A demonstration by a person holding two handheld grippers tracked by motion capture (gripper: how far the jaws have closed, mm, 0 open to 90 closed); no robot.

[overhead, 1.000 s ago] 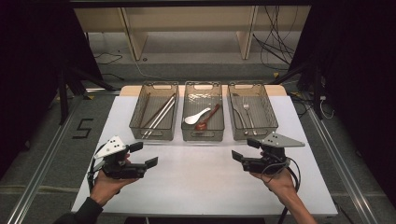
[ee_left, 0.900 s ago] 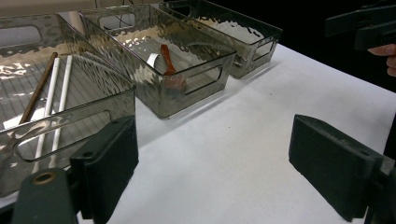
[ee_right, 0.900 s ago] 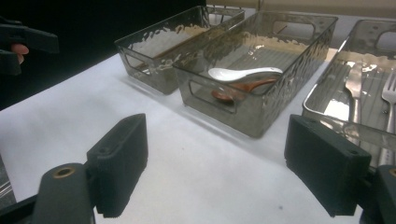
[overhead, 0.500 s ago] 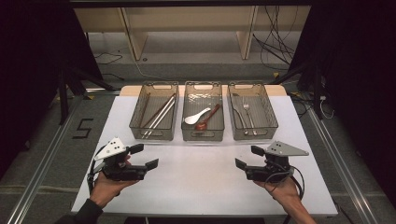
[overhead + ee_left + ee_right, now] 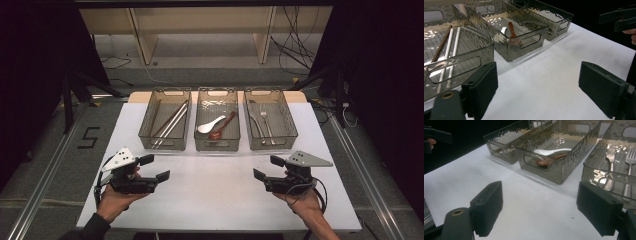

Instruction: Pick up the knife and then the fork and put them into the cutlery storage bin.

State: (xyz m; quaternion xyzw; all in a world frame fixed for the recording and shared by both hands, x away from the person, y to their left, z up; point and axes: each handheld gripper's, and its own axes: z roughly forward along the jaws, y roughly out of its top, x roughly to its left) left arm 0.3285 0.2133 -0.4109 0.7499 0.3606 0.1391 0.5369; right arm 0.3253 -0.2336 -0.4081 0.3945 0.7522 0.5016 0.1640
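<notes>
Three smoked clear bins stand in a row at the far side of the white table. The left bin holds chopsticks. A white spoon and a brown spoon lie in the middle bin. In the right bin are a knife and a fork. My left gripper is open over the near left of the table, holding nothing. My right gripper is open at the near right, also with nothing in it. The two grippers point toward each other.
The table's near edge lies just behind both hands. Wooden shelving and loose cables are on the floor beyond the table. Metal rails run along both sides.
My right gripper has drawn back toward the near edge and a little to the right. My left gripper has barely shifted.
</notes>
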